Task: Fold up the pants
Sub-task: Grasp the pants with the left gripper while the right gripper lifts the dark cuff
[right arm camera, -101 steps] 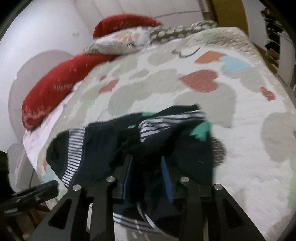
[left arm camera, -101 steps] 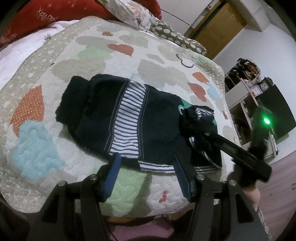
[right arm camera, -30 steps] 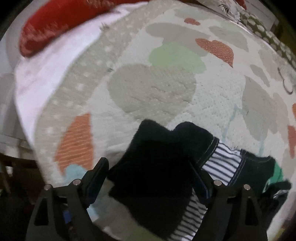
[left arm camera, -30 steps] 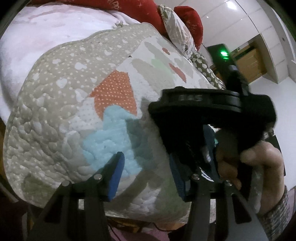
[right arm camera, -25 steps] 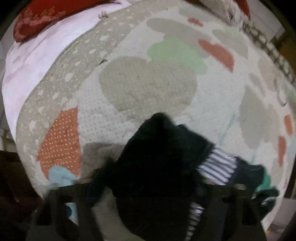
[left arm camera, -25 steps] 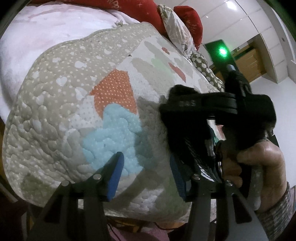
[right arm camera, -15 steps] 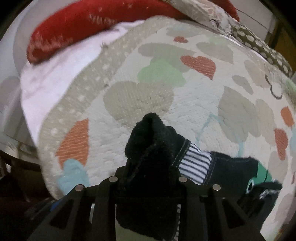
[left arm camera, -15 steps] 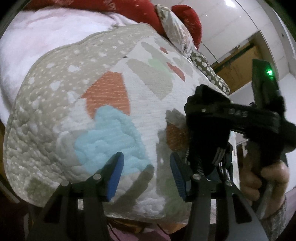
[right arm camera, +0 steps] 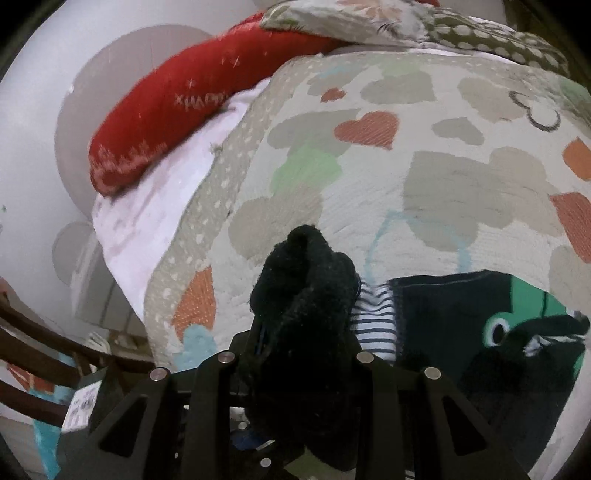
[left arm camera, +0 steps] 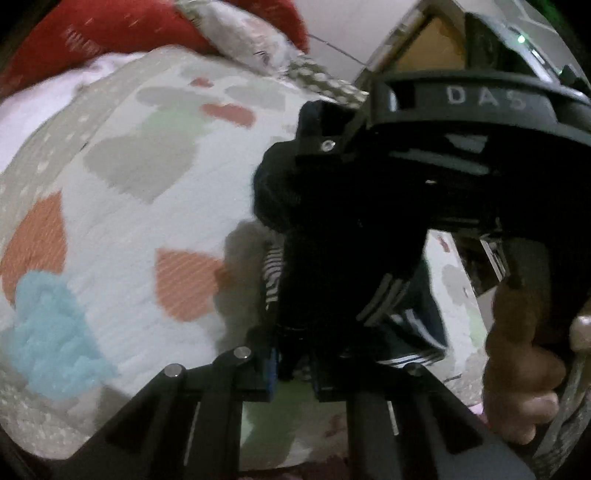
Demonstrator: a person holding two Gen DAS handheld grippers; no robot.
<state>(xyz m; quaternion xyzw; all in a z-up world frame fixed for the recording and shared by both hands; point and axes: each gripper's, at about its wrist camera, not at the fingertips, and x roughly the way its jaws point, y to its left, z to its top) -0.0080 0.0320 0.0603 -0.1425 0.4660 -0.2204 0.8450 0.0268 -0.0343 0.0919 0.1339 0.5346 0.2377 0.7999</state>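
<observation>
The pants (right arm camera: 454, 314) are dark navy with a striped band (right arm camera: 373, 321) and a green frog print, and lie on a quilted bedspread (right arm camera: 461, 184). My right gripper (right arm camera: 303, 343) is shut on their black fuzzy end (right arm camera: 306, 280), which bunches up above the jaws and is raised off the quilt. In the left wrist view that lifted fabric (left arm camera: 332, 240) hangs under the right tool's housing (left arm camera: 461, 155), held by a hand (left arm camera: 517, 350). My left gripper (left arm camera: 293, 369) is closing with the lower edge of the dark cloth between its narrow jaws.
A red pillow (right arm camera: 177, 107) and patterned pillows (right arm camera: 369, 18) lie at the head of the bed. A pink sheet (right arm camera: 155, 199) shows beyond the quilt's edge. Dark wooden chair rails (right arm camera: 37, 354) stand at the lower left, off the bed.
The right gripper closed on the fuzzy end and lifted it. The left gripper swung right from bare quilt to the hanging cloth and its jaws narrowed around it.
</observation>
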